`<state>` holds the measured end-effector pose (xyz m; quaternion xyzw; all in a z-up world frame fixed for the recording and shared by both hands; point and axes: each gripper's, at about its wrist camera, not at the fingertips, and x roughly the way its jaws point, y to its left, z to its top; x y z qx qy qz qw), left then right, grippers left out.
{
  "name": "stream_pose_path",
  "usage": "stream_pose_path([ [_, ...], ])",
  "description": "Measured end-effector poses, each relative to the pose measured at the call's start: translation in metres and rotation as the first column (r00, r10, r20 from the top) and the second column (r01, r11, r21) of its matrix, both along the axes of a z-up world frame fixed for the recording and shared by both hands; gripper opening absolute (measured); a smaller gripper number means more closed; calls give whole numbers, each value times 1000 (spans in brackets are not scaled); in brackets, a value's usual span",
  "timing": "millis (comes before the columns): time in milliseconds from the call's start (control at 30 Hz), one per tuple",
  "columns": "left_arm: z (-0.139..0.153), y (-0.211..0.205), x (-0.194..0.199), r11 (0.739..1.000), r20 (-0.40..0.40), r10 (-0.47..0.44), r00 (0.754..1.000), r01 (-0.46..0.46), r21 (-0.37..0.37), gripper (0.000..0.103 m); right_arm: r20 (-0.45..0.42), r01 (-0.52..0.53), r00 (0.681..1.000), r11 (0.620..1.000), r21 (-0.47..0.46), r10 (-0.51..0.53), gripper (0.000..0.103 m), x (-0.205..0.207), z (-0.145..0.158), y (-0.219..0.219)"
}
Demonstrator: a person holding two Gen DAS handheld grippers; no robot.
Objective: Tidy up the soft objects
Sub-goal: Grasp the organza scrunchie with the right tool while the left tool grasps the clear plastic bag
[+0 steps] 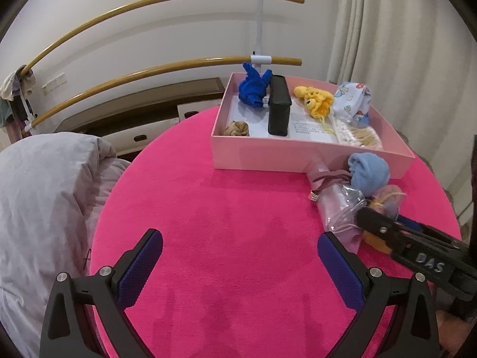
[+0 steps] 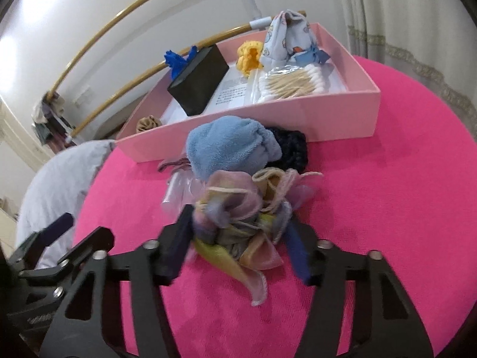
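Note:
A pink box [image 1: 268,155] [image 2: 342,113] stands on the pink round table [image 1: 223,223] [image 2: 387,208]. It holds a blue cloth [image 1: 253,88], a black case [image 1: 278,107], a yellow knit toy [image 1: 316,101], a printed cloth [image 1: 353,98], cotton swabs [image 2: 292,85] and a tan scrunchie [image 1: 237,128]. In front of the box lie a light blue towel [image 2: 226,146] [image 1: 369,173], a dark knit piece [image 2: 290,147] and a clear pouch [image 1: 337,203]. My right gripper [image 2: 238,223] is closed around a pastel organza scrunchie [image 2: 238,208]. My left gripper [image 1: 238,247] is open and empty over the table.
A grey quilt [image 1: 44,194] lies left of the table. Wooden rails [image 1: 149,3] and a low cabinet [image 1: 143,113] stand behind it. A curtain [image 1: 387,29] hangs at the right. The right gripper's body [image 1: 417,247] shows at the right of the left wrist view.

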<state>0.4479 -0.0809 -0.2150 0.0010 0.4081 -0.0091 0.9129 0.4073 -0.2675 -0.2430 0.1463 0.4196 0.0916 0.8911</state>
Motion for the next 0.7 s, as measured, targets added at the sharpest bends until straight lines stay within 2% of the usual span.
stream_pose_path([
  [167, 2, -7, -2, 1000, 6, -19, 1000, 19, -10, 103, 9, 14, 1000, 1000, -10, -13, 48, -21, 7, -13],
  [367, 1, -32, 2, 995, 8, -93, 996, 93, -18, 103, 4, 60, 998, 995, -76, -60, 48, -32, 7, -28],
  [567, -16, -60, 28, 992, -25, -129, 991, 129, 13, 102, 17, 83, 996, 989, -122, -82, 48, -33, 12, -38],
  [633, -26, -66, 39, 991, -46, -128, 991, 129, 27, 100, 17, 89, 996, 989, -118, -88, 48, -32, 12, -43],
  [700, -36, -75, 53, 990, -76, -134, 988, 137, 37, 92, 19, 91, 996, 988, -123, -90, 48, -31, 12, -45],
])
